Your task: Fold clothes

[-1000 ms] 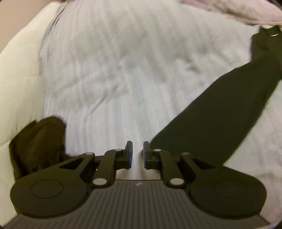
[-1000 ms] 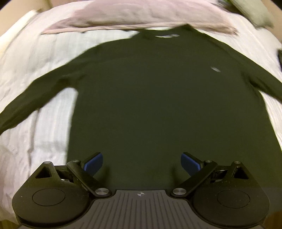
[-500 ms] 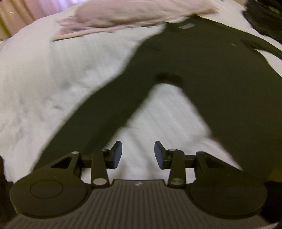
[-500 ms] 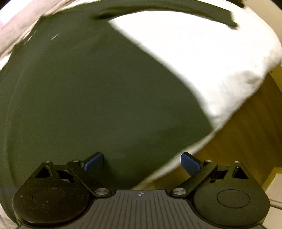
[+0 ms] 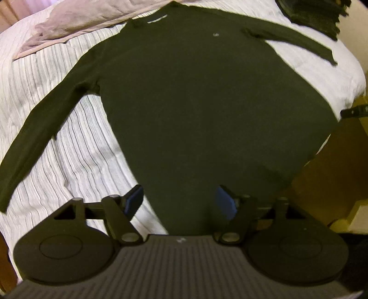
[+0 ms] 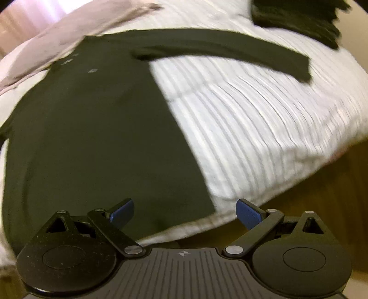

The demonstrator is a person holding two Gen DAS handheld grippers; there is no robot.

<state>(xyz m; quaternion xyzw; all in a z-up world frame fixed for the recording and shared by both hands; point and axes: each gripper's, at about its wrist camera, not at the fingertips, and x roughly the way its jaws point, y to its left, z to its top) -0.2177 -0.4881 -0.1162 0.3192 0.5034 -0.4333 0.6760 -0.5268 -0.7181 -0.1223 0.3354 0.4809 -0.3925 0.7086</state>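
Note:
A dark long-sleeved shirt (image 5: 202, 103) lies flat and face up on a white striped bed cover (image 5: 76, 147), both sleeves spread out to the sides. My left gripper (image 5: 180, 203) is open above the shirt's bottom hem, nothing between its blue pads. In the right wrist view the same shirt (image 6: 92, 138) fills the left half, its right sleeve (image 6: 230, 50) stretched across the cover. My right gripper (image 6: 185, 215) is open over the hem's right corner at the bed's near edge, holding nothing.
A pinkish cloth (image 5: 76, 25) lies along the far side of the bed behind the collar. A dark bundle of clothing (image 6: 296, 20) sits at the far right corner. Wooden floor (image 6: 310, 188) shows beyond the bed's right edge.
My left gripper swung right from the left sleeve to the shirt's hem and opened wider. My right gripper's view shifted, bringing the hem corner and right sleeve into sight; it stayed open.

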